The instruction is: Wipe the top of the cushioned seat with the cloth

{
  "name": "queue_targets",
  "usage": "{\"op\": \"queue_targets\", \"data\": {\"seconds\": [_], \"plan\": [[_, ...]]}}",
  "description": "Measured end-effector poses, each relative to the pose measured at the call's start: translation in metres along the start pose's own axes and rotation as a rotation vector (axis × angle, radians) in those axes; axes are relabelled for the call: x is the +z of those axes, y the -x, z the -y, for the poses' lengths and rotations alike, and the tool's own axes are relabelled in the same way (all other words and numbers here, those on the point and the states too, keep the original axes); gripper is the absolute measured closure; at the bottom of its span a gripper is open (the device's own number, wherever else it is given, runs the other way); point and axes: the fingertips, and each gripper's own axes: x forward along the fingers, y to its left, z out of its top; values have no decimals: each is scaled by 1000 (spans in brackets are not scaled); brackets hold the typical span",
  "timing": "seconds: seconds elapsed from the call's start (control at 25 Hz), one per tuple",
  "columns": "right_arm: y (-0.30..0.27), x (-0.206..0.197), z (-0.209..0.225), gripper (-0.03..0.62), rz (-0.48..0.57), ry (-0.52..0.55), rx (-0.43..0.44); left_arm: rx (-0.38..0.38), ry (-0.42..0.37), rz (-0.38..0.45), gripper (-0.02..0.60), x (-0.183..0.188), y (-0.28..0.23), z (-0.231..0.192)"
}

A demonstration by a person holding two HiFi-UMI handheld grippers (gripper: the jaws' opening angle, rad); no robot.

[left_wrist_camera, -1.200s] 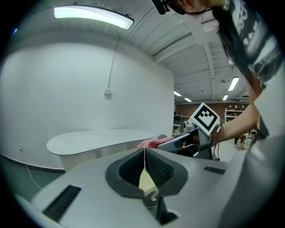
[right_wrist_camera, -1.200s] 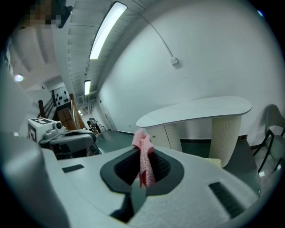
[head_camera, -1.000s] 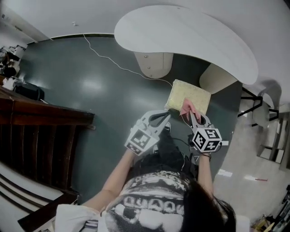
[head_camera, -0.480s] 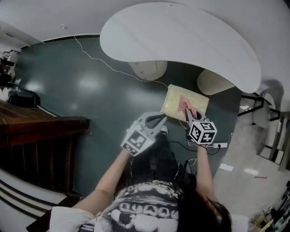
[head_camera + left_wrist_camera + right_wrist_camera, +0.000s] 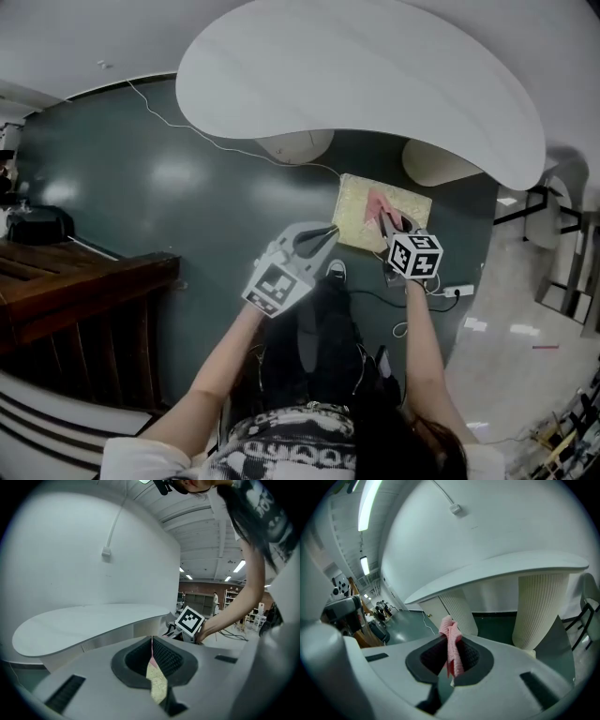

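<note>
Right hand-held gripper (image 5: 387, 221) clamped on pink cloth (image 5: 378, 201) atop cushioned seat (image 5: 354, 210); left hand-held gripper (image 5: 329, 232) jaws together, at seat's left edge.

Grey L tool (image 5: 332, 230), b&w print tee (image 5: 286, 448)

Even indoor light, heavy fisheye (edges dark).

2 grippers, i.e. left gripper (image 5: 330, 230) + right gripper (image 5: 387, 220). 1 pink cloth (image 5: 377, 200), 1 cushioned seat (image 5: 353, 208), 1 white table (image 5: 375, 84) w/ 2 pedestal legs (image 5: 295, 147) (image 5: 433, 165).
</note>
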Motion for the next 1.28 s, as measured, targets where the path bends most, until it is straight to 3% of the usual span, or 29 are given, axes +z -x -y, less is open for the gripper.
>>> {"op": "queue_targets", "data": {"seconds": [0.36, 0.84, 1.08, 1.28], "plan": [[-94, -52, 40, 583, -135, 21, 2, 8, 15, -30, 575, -65, -37, -45], [-208, -118, 76, 583, -217, -38, -23, 11, 25, -65, 575, -137, -81, -81], [-228, -133, 94, 583, -253, -34, -60, -19, -17, -93, 575, -156, -93, -80], [-214, -138, 116, 583, -266, -12, -97, -23, -5, -84, 575, -153, -99, -76]]}}
